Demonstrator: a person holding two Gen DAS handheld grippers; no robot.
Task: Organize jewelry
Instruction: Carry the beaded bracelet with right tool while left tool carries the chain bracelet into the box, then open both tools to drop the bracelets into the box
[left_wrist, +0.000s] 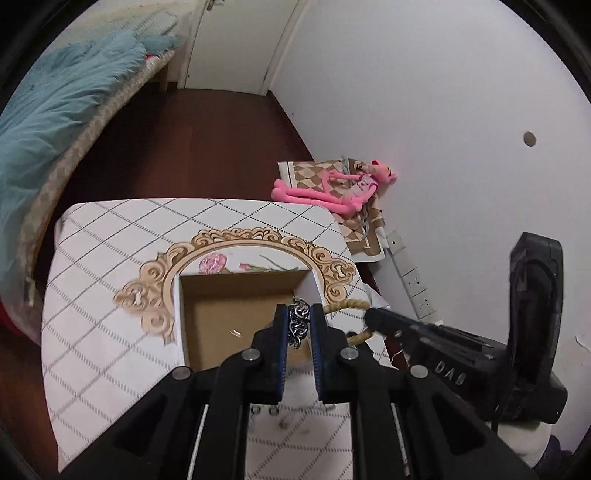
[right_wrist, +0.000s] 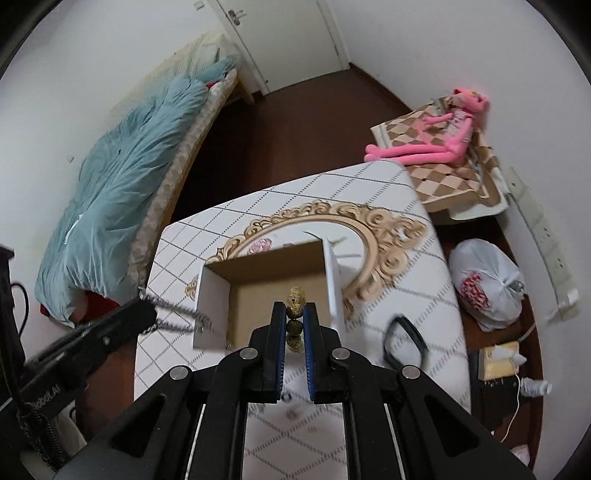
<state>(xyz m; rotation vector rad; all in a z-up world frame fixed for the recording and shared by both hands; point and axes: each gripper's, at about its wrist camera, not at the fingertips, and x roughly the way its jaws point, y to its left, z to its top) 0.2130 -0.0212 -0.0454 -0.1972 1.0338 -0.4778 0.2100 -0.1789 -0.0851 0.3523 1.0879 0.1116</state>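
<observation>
- Gripping a silver metal chain bracelet (left_wrist: 298, 325) between the blue pads of my left gripper (left_wrist: 299, 314), I am holding it over the open brown cardboard box (left_wrist: 236, 295); the jaws are standing narrow, pressed on the links from both sides.
- I am pinching a string of speckled tan wooden beads (right_wrist: 295, 314) in my right gripper (right_wrist: 294, 314), jaws close together on it, with one bead poking out beyond the fingertips.
- The box (right_wrist: 273, 288) is sitting just ahead of and below both claws, on the white table cover with a dashed diamond grid and gold ornate frame print (left_wrist: 110, 258).
- In the right wrist view, the left gripper (right_wrist: 144, 314) is showing to my left with the chain (right_wrist: 177, 314) trailing toward the box's near left corner; it is blurred.
- A black loop-shaped band (right_wrist: 404, 341) is lying on the cover just right of my right claw.
- A small pale clear ring-like thing (left_wrist: 235, 333) is lying on the box floor, left of my left claw; I cannot tell what it is.
- Far ahead and right, a pink plush toy (left_wrist: 332, 188) is lying on a brown chequered cloth (left_wrist: 354, 229).
</observation>
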